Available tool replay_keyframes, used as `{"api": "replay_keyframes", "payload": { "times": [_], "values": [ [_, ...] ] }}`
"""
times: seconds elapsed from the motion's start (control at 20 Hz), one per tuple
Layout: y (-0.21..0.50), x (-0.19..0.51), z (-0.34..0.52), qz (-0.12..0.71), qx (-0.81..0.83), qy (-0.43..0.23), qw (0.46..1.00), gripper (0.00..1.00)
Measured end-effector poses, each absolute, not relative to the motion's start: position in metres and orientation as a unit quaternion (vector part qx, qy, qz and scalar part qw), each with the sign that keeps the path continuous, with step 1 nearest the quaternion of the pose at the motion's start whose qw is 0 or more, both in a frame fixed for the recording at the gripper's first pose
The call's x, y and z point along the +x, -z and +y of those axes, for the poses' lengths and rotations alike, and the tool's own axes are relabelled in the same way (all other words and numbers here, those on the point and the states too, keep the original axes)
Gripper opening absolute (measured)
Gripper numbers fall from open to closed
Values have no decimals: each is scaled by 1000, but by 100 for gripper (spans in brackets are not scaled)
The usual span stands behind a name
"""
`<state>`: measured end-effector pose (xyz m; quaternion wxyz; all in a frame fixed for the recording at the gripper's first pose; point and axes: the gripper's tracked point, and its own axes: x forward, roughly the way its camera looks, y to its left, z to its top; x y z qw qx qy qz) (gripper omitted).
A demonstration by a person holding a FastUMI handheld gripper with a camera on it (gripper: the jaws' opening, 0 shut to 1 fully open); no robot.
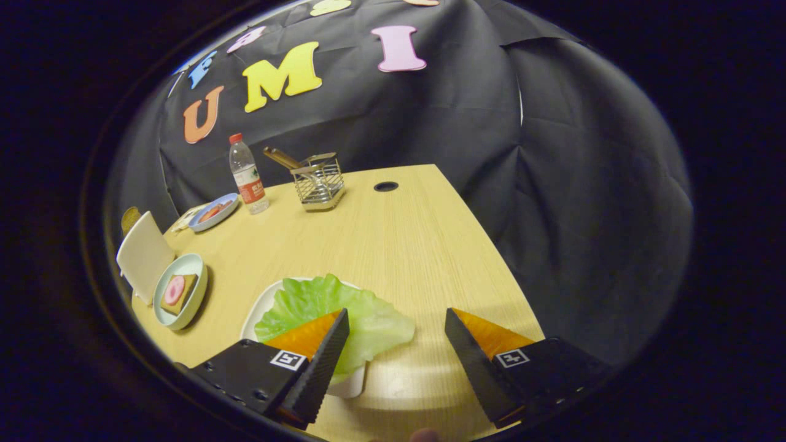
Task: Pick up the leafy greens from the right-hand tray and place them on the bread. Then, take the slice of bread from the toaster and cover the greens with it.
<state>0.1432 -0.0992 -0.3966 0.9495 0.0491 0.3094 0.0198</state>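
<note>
a: gripper (397, 322)?
b: spread wide, holding nothing; its left finger overlaps the leafy greens (331, 310) on their white tray (261, 310).
a: bread (178, 293)?
b: on a plate (193, 270) well to the left, beside the white toaster (144, 253), on the tabletop (393, 245).

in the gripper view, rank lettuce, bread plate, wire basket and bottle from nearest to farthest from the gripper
The gripper is open, with nothing between its fingers.
1. Lettuce: on the white tray, partly under the left finger.
2. Bread plate: farther off to the left, beside the white toaster.
3. Wire basket and bottle: both near the table's far edge, too close to call.
</note>
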Motion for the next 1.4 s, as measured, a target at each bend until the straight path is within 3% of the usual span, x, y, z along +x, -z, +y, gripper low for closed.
{"api": "replay_keyframes", "payload": {
  "times": [0.2, 0.5, 0.65, 0.75, 1.0, 1.4],
  "values": [
    [402, 142, -88, 323, 57, -25, 944, 92],
    [397, 146, -81, 317, 55, -9, 947, 19],
    [391, 143, -77, 312, 54, -13, 949, 20],
    [389, 143, -74, 312, 50, -18, 948, 1],
    [379, 141, -70, 310, 50, -19, 949, 1],
    [301, 131, -46, 272, 77, -25, 959, 0]
  ]
}}
